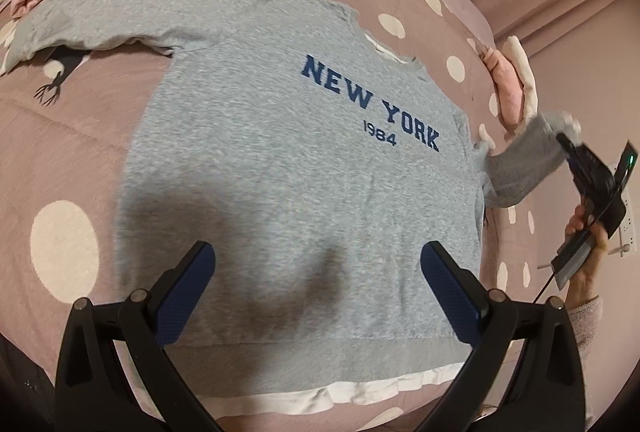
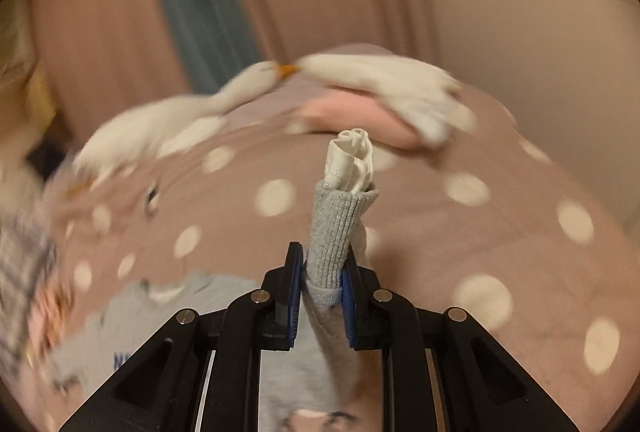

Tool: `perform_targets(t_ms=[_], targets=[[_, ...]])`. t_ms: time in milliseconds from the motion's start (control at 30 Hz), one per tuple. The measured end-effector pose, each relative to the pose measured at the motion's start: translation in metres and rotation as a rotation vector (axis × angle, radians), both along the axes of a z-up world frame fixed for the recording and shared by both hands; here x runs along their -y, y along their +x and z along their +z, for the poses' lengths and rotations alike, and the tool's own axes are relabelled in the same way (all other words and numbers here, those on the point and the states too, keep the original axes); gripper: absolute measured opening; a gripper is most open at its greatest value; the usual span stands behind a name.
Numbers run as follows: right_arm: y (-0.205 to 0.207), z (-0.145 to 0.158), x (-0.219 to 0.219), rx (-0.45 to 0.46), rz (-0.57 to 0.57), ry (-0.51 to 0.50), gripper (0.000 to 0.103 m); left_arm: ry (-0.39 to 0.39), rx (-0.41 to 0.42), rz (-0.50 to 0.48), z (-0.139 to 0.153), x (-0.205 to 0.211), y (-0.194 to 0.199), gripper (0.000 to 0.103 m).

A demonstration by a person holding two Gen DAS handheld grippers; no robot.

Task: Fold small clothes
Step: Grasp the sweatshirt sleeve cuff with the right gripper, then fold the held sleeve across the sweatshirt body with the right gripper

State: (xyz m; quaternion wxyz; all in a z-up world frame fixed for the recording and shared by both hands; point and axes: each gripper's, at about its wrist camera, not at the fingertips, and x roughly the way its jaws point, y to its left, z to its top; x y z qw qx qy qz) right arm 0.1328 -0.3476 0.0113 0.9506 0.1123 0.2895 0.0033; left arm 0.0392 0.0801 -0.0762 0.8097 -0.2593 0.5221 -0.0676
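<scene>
My left gripper has black plastic arms ending in two fingers faced with dark blue, fine-textured pads; round silver pins sit at each linkage joint; my right gripper is built the same, black with blue pads and silver pins; a thin black cable trails from its body; my right hand emerges from a fuzzy pinkish-grey knit sleeve.

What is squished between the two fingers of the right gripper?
The sweatshirt's gray ribbed sleeve cuff, white lining poking out, is pinched by the right gripper. The right wrist view shows it.
</scene>
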Motion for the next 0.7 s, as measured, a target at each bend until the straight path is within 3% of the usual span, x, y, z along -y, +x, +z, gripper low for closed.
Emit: perform_targets(t_ms=[133, 267, 433, 500, 567, 600, 700], targets=[[0.013, -0.009, -0.074, -0.003, 0.138, -0.131, 0.018, -0.005, -0.002, 0.028, -0.002, -0.014, -0.005, 0.103], [0.018, -0.049, -0.163, -0.039, 0.293, -0.319, 0.018, -0.008, -0.017, 0.058, -0.007, -0.027, -0.008, 0.103], [0.011, -0.101, -0.238, -0.086, 0.418, -0.496, 0.019, -0.006, -0.029, 0.085, -0.011, -0.04, -0.009, 0.103], [0.011, -0.123, -0.253, -0.153, 0.472, -0.555, 0.024, -0.006, -0.028, 0.093, -0.011, -0.044, -0.01, 0.103], [0.008, -0.133, -0.261, -0.183, 0.518, -0.591, 0.035, -0.003, -0.033, 0.103, -0.013, -0.049, -0.01, 0.103], [0.006, -0.134, -0.261, -0.19, 0.532, -0.595, 0.042, -0.005, -0.039, 0.11, -0.015, -0.051, -0.009, 0.103], [0.003, -0.122, -0.247, -0.191, 0.572, -0.528, 0.044, -0.014, -0.049, 0.118, -0.019, -0.055, -0.008, 0.103]])
